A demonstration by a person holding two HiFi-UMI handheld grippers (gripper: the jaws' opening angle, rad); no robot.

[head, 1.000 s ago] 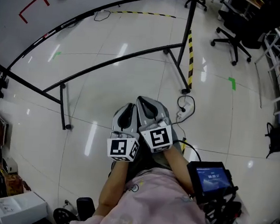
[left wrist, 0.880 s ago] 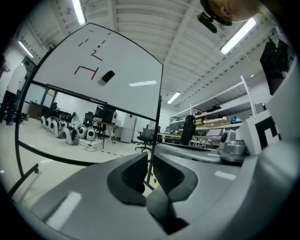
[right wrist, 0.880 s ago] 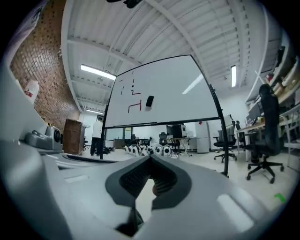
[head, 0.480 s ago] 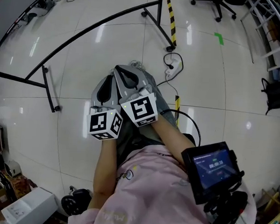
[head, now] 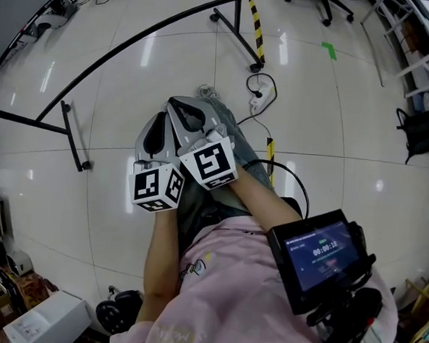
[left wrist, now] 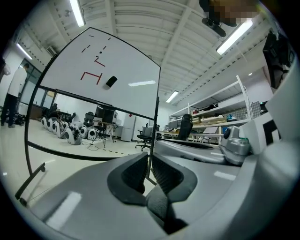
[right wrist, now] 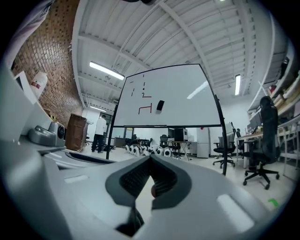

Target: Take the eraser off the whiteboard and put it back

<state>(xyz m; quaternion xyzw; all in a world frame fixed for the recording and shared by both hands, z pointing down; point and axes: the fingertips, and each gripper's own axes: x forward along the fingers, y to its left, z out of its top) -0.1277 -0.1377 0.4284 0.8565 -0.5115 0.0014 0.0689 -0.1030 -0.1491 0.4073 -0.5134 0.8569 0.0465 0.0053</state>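
- Whiteboard (right wrist: 173, 93) stands well apart from both tools.
- Left tool (left wrist: 148, 154): jaws closing, nearly together, nothing between them.
- Right tool (right wrist: 151, 156): jaws together, empty.
- Eraser (right wrist: 160, 105) sits on the whiteboard, beside red marks (right wrist: 145, 109).

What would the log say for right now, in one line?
left gripper: shut, empty | right gripper: shut, empty | eraser: on whiteboard, away from both grippers
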